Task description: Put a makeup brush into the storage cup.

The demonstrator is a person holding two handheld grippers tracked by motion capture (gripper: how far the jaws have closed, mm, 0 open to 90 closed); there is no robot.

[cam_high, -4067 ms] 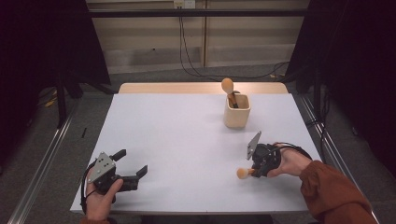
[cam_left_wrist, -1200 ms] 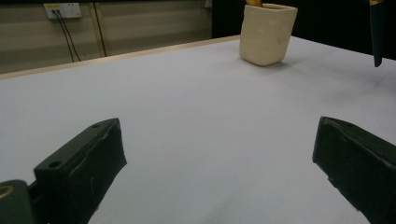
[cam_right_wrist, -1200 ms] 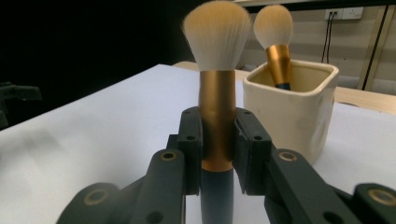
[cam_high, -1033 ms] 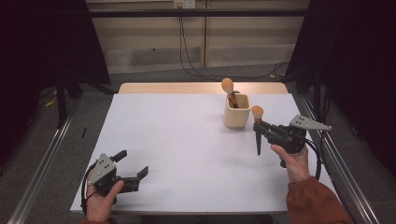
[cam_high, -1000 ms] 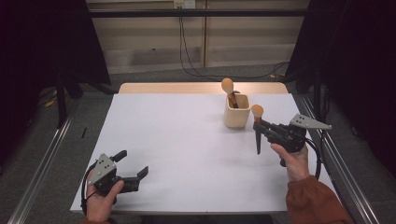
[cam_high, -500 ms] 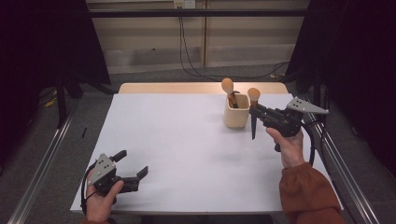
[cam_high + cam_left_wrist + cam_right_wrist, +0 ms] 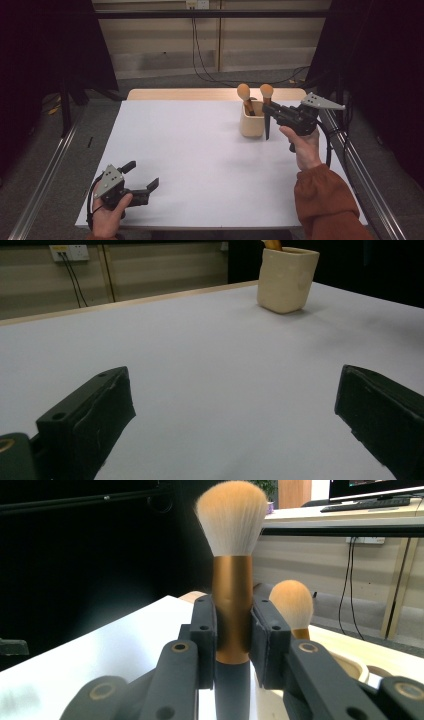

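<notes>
Over by the cream holder, my right gripper has carried the makeup brush up from the tabletop, fingers clamped on its handle; left gripper hasn't budged, fingers apart.

Broad white rectangular table top edged at the far side by a pale wooden strip. Beyond, beige panelled wall carrying a white socket plate with black cables hanging to grey carpeted floor. Black curtains on both sides. Metal floor rail along the left.
</notes>
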